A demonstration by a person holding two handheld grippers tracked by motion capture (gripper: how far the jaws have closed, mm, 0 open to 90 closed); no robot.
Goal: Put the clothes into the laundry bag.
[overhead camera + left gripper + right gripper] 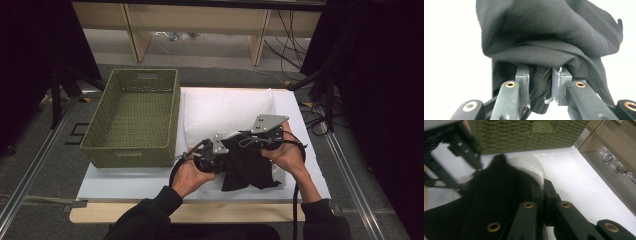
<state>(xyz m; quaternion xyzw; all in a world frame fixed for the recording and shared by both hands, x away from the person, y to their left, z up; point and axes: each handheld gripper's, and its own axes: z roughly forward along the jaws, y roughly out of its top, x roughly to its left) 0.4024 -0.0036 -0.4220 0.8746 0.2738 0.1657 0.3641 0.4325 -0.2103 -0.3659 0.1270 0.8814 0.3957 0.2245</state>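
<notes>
1. From the high view I see one white table (pixel 150 182) bearing one green woven basket (pixel 135 117), one white cloth (pixel 220 112) and one black garment (pixel 247 167). My two grippers meet over the garment: left gripper (pixel 220 145), right gripper (pixel 262 131).
2. In the left gripper view, my jaws sit narrow, pinching a bunched fold of the black garment (pixel 549 32).
3. In the right gripper view, my jaws are pressed together on the garment's edge (pixel 496 195), just in front of the basket (pixel 524 135).
</notes>
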